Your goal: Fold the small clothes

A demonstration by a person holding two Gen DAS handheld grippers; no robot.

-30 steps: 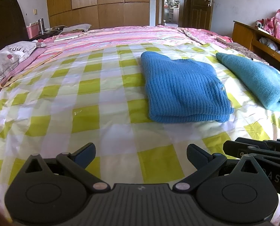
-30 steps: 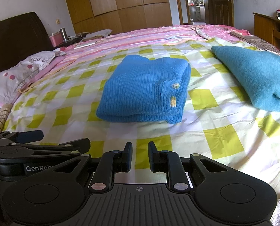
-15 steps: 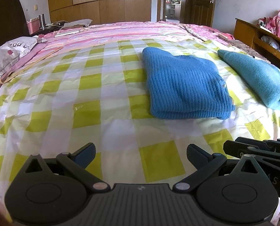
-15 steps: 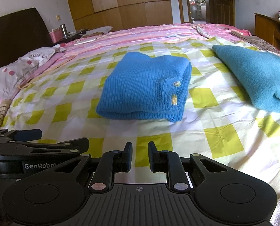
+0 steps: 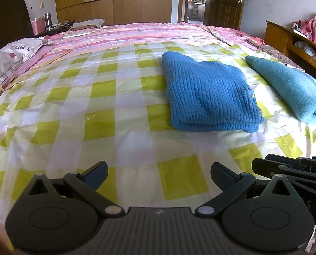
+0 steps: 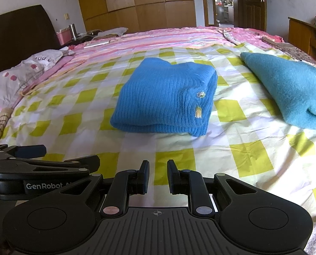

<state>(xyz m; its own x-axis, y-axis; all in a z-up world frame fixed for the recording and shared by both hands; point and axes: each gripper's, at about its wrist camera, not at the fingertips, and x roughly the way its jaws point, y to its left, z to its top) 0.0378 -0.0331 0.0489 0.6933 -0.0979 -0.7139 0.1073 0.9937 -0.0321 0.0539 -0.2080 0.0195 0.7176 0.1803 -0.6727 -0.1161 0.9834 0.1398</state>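
Starting at the left, the left gripper [image 5: 159, 177] hangs low over the checked bedsheet [image 5: 107, 97] with its fingers spread wide and holding nothing. The folded blue ribbed sweater [image 5: 208, 97] lies ahead and to its right, well apart, long axis running away toward the far side of the bed. The right gripper [image 6: 157, 177], fingers drawn nearly together on nothing, faces that sweater almost straight on and seems the nearer one. Farther right rests a teal fleece garment [image 6: 289, 91], probably the next piece, partly cut off.
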